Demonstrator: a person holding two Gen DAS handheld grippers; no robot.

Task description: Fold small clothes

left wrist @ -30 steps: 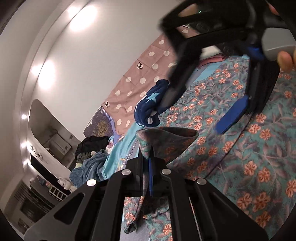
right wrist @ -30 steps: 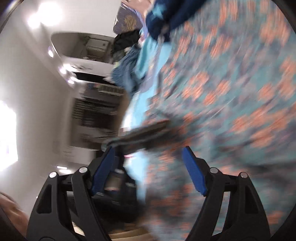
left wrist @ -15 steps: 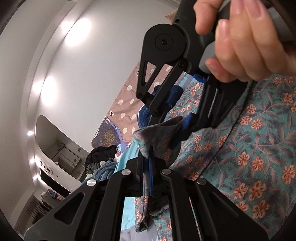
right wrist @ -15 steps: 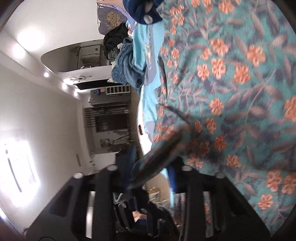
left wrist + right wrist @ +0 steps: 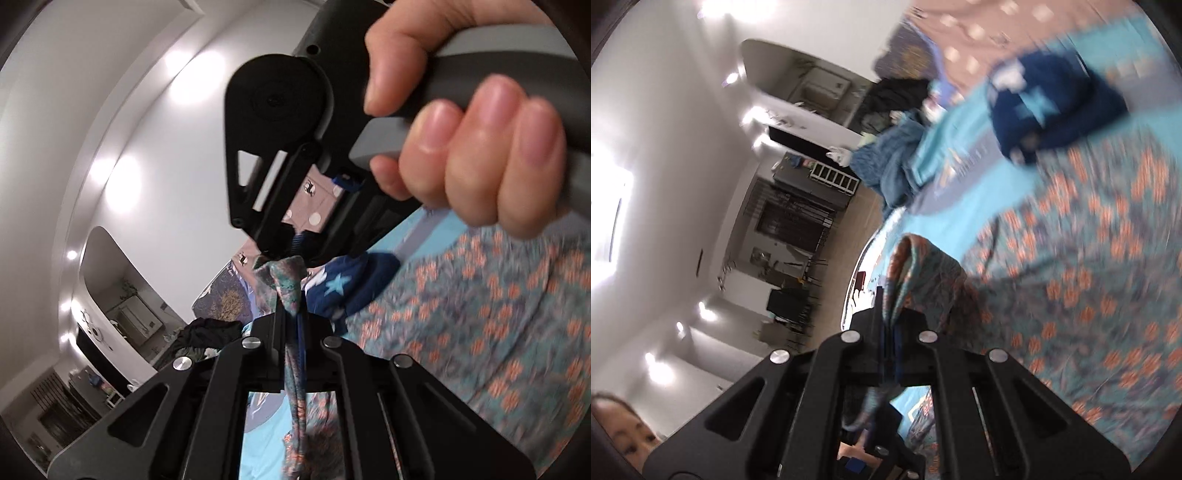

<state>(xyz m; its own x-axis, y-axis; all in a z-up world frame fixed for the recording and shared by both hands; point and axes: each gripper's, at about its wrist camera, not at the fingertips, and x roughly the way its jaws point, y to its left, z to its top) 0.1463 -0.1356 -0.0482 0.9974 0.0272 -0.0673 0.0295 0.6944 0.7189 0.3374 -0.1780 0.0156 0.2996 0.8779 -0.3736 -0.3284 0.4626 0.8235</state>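
The floral garment (image 5: 1089, 295) is spreading over the right half of the right wrist frame on the turquoise bed (image 5: 967, 199), lying right of both tongs. The left tongs (image 5: 293, 328) are clenching one bunched corner at centre; the right tongs (image 5: 890, 332) are clenching another, its fold rising just above. A navy cloth (image 5: 1052, 107) is sitting upper right; the room is filling the left.

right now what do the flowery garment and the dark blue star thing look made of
Flowery garment: thin, soft woven fabric, matte; it bunches limply where each gripper pinches it, left gripper, right gripper. Dark blue star thing: thicker, plush-looking cloth, perhaps fleece or knit; it sits in a rounded heap, but blur leaves this open.
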